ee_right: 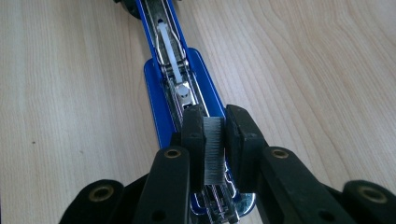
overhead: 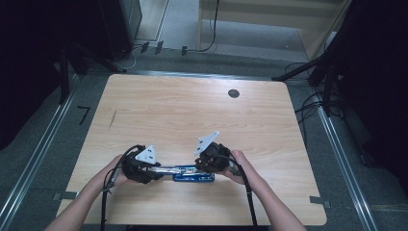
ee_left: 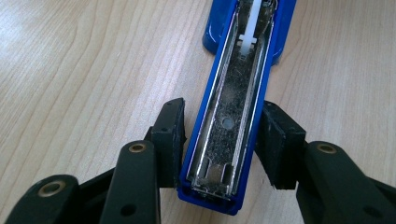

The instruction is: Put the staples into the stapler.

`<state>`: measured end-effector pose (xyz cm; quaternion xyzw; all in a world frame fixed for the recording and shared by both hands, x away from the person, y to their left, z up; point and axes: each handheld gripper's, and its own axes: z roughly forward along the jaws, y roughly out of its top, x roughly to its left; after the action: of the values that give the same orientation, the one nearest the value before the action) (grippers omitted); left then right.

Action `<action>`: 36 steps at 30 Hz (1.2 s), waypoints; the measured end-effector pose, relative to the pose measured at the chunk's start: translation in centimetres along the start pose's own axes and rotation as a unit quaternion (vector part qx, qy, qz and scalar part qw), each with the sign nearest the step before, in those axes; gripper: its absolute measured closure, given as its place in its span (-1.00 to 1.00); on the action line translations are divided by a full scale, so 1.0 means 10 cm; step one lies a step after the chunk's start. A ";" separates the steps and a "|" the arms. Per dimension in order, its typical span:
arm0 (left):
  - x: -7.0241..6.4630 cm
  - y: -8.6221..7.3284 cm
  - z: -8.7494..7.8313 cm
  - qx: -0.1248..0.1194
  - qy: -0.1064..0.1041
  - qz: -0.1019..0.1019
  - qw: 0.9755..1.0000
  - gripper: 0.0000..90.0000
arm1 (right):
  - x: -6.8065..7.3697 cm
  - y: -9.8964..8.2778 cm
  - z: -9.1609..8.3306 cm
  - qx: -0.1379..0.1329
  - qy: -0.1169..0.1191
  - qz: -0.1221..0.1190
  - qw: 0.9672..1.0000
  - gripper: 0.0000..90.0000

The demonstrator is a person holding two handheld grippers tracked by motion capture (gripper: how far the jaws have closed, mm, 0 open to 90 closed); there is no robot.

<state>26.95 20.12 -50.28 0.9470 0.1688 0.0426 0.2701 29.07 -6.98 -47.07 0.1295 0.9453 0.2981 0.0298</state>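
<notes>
Left claw (ee_left: 223, 140) clamps stapler lid (ee_left: 229, 126); right claw (ee_right: 215, 140) seemingly pinches staples (ee_right: 214, 149).

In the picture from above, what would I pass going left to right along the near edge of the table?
The person's left hand → left gripper clamped on the open lid of the blue stapler → right gripper pinching a strip of staples → right hand.
</notes>
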 end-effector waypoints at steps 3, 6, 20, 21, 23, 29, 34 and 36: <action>0.00 0.00 0.00 0.001 0.000 0.000 1.000 0.25 | -0.01 -0.02 0.02 0.003 0.007 -0.009 1.000 0.76; 0.00 0.00 0.00 0.000 0.000 0.000 1.000 0.25 | -0.01 -0.02 0.04 0.008 0.010 -0.016 1.000 0.76; 0.00 0.00 0.00 0.001 -0.001 -0.001 1.000 0.25 | -0.01 -0.04 0.06 0.013 0.020 -0.045 0.999 0.76; 0.00 0.00 0.00 0.002 -0.001 -0.001 1.000 0.25 | -0.01 -0.05 0.06 0.012 0.020 -0.049 0.999 0.77; 0.00 0.00 0.00 0.002 -0.001 -0.001 1.000 0.25 | -0.01 -0.05 0.05 0.011 0.022 -0.052 0.998 0.77; 0.00 0.00 0.00 0.001 -0.001 -0.001 1.000 0.25 | -0.04 -0.07 0.02 0.005 0.023 -0.066 0.998 0.77; 0.00 0.00 0.00 0.001 -0.001 -0.001 1.000 0.25 | -0.05 -0.09 0.00 0.004 0.026 -0.069 0.997 0.77; 0.00 0.00 0.00 0.001 -0.001 -0.001 1.000 0.25 | -0.06 -0.09 0.00 0.003 0.028 -0.070 0.997 0.77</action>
<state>26.96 20.13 -50.31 0.9470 0.1699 0.0415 0.2694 29.40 -7.89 -47.62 0.0543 0.9533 0.2962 0.0242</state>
